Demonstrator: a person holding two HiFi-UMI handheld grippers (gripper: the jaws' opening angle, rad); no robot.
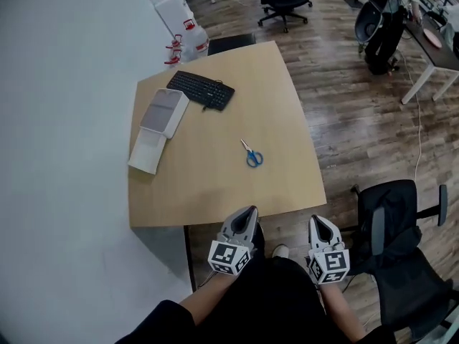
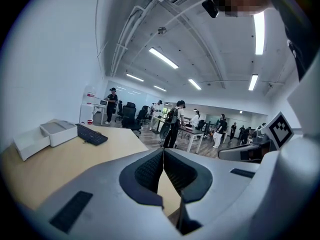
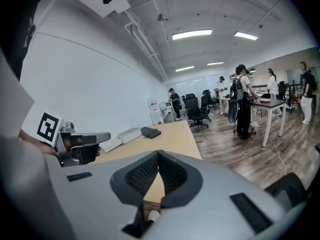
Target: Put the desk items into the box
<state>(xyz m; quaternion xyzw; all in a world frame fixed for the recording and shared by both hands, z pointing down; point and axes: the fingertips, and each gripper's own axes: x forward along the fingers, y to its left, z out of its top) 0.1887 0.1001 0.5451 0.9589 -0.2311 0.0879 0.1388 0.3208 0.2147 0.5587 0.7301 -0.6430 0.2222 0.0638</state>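
Both grippers hover by the near edge of the desk [image 1: 215,192]. The left gripper [image 1: 249,211] and right gripper [image 1: 318,221] are each clenched, with nothing between the jaws. Blue-handled scissors [image 1: 252,155] lie on the desk at 12 o'clock from the left gripper, well apart from it. An open white box [image 1: 159,129] sits at 10 o'clock, with a black keyboard [image 1: 201,89] just beside it at 11 o'clock.

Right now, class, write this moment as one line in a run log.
step: nothing picked up yet | left gripper: shut, empty | right gripper: shut, empty | desk: scissors, keyboard, white box
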